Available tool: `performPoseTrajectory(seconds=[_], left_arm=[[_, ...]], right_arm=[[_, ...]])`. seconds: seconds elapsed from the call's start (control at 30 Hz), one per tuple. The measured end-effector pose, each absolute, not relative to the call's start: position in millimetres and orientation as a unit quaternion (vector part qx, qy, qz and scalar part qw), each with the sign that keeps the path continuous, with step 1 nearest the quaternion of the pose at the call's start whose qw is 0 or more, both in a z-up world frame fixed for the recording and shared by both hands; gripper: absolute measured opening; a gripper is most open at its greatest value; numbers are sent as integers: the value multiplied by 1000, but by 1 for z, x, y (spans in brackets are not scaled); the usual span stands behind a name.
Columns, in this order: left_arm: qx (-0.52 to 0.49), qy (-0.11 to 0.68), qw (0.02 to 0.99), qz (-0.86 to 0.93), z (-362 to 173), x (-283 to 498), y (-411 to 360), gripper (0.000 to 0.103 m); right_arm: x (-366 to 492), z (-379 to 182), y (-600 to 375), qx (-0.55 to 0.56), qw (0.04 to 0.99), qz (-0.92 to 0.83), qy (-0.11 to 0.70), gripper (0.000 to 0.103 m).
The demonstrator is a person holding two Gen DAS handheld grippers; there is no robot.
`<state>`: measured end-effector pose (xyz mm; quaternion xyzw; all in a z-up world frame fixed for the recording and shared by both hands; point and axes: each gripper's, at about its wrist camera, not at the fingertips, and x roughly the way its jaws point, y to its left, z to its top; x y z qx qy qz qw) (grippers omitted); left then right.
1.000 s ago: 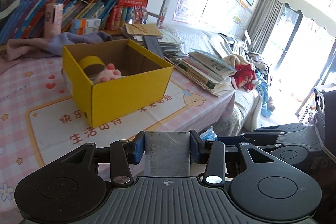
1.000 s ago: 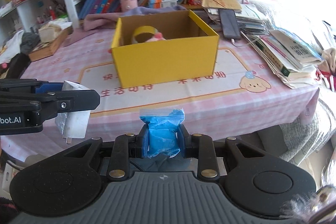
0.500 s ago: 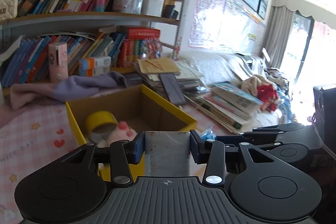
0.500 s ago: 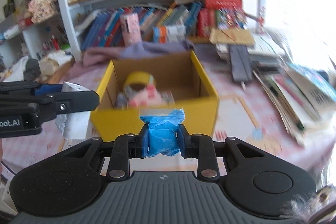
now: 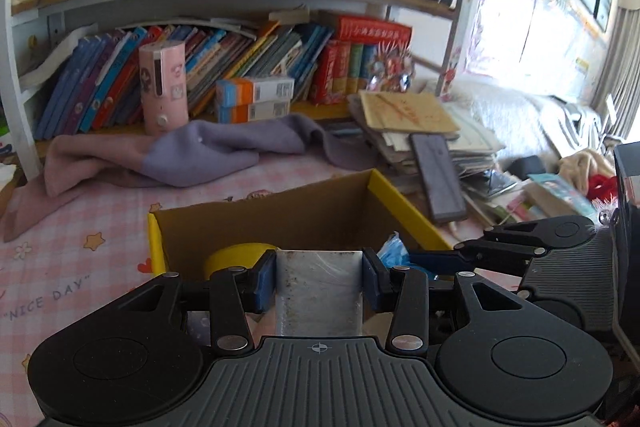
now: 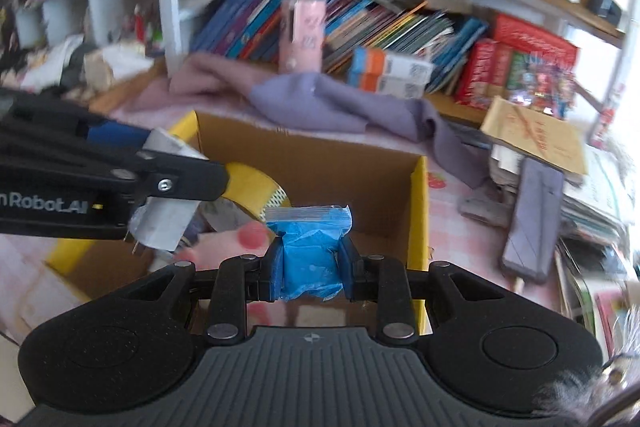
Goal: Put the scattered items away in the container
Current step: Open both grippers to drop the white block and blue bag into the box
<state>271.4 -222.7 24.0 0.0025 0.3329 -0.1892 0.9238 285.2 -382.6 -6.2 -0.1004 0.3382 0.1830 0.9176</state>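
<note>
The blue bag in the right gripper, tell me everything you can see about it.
The blue bag is a small clear zip-top plastic pouch stuffed with crumpled bright blue material. Its sealed strip stands up on top, slightly tilted. The right gripper has its blue pads clamped on both sides of it, holding it above the open yellow cardboard box. Nothing else visibly touches it.

Both tongs, left (image 5: 319, 281) and right (image 6: 311, 266), have moved from the table edge to, apparently, over the yellow box (image 6: 419, 211).
</note>
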Motion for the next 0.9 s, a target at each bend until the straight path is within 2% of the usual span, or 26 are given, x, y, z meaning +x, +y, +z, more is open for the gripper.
performPoseTrajectory(seconds=[0.5,0.53,0.57,0.6,0.63,0.67,0.9], left_arm=[[35,378,908,-179,-2,326,-265,43],[34,375,910,-175,-2,326,-265,45],[32,369,913,-171,0,325,-265,52],[32,359,918,-167,4,323,-264,60],[32,349,922,-162,10,320,-262,65],[34,337,928,-157,16,315,-260,72],[0,286,951,-114,53,267,-228,79]], right_arm=[[329,-33,-383,-119,891,230,374,27],[329,-33,-384,-116,891,230,374,27],[329,-33,-384,-114,890,234,373,32],[327,-32,-384,-115,891,236,370,38],[324,-31,-385,-117,894,236,363,50],[321,-29,-386,-119,896,235,357,53],[300,-17,-398,-95,911,226,333,53]])
